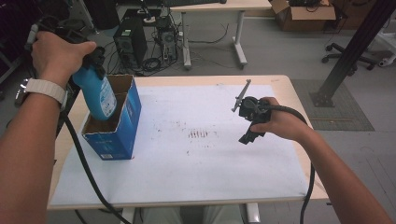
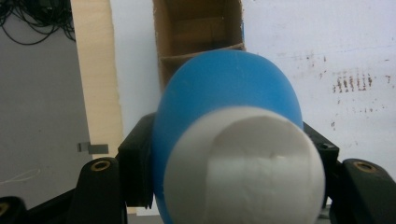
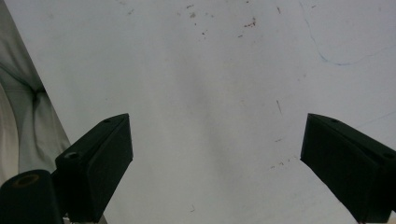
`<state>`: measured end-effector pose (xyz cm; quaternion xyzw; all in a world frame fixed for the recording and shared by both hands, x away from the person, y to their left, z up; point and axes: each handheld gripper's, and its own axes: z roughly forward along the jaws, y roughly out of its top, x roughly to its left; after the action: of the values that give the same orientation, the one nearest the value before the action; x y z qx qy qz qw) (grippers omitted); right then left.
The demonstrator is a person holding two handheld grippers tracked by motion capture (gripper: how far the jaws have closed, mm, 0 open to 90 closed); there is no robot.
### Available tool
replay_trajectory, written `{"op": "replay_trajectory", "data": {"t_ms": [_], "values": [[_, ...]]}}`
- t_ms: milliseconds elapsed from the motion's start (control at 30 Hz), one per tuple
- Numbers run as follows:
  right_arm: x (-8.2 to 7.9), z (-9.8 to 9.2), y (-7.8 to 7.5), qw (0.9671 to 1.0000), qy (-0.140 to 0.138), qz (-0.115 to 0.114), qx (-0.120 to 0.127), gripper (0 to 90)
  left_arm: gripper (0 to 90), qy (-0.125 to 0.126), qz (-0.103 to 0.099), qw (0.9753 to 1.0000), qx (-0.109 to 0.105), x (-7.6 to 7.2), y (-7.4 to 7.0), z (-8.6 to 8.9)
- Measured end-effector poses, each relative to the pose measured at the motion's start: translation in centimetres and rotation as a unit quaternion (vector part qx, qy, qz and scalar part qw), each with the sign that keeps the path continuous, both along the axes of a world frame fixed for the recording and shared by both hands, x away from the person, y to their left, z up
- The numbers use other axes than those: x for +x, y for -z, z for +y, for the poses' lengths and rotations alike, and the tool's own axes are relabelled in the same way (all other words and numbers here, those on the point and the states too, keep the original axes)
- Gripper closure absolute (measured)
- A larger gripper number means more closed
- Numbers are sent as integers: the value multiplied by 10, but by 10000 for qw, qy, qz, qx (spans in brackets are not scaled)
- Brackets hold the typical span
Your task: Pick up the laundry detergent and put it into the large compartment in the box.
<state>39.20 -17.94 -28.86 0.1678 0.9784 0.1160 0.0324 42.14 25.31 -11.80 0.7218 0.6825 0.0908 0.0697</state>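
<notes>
I see the surface, light wood edge, mostly covered by a white sheet with faint brown marks near its middle; no readable writing on it.

Blue cardboard box stands at the sheet's left side, top open, brown inside. From the left tool view I can make out a cardboard divider across the inside, so at least two compartments. There's a white printed patch low on the box's near face, too small to read.

Blue bottle with a white label, label text not legible. It's tilted, lower end dipping into the open top of the box, upper end in my left tool. From the left tool view the bottle's white cap faces the camera and the jaws press on the blue body from both sides: pinching the bottle.

My right tool hangs above the sheet's right half, well apart from the box. Its own view shows the jaws spread wide, nothing between them, plain sheet below.
</notes>
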Motion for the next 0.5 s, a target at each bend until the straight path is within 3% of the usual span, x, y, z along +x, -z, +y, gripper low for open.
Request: {"op": "replay_trajectory", "data": {"t_ms": [500], "values": [[1,-1,0,10000,24,5,11,91,371,-63,-4,10000,8,5,38,5]]}}
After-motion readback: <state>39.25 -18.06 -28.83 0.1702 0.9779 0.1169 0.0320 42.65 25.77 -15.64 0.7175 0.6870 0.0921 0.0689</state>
